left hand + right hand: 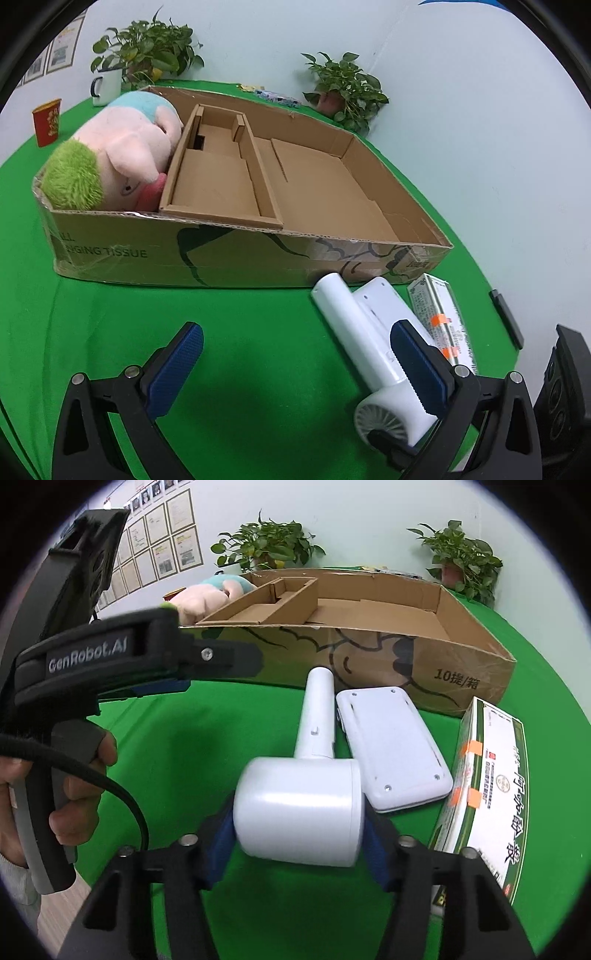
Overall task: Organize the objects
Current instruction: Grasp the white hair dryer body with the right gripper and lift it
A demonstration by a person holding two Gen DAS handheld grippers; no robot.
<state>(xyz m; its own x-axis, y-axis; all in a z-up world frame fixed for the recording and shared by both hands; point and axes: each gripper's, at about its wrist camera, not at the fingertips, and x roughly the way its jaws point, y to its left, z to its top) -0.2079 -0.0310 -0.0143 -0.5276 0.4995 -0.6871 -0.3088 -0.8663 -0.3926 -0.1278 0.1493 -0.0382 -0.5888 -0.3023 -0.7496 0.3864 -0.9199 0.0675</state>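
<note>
From my left wrist camera I see the worktop (122, 325), covered in a bright green cloth, set against a pale wall. A long shallow cardboard box (236, 254) lies across it, with a smaller cardboard tray (218, 177) inside and a plush pig (122, 155) tucked into its left end. Behind the box stand two potted plants (147, 48), a white mug (107, 86) and a red cup (47, 122). My left gripper (295, 363) hangs over bare cloth with its jaws spread wide and nothing between them. The white hair dryer (364, 343) lies just in front of the box, partly behind the right finger.

From my right wrist camera, the right gripper (299, 843) has its blue pads on either side of the hair dryer (299, 808) barrel. They seem to press on it, though the barrel hides the contact. The dryer's handle points toward the box. Just beside it lies a flat white device (391, 749), and next to that a white and green carton (487, 775). A hand (70, 775) holds the left gripper's handle at the left edge. Framed papers (162, 550) hang on the wall behind.
</note>
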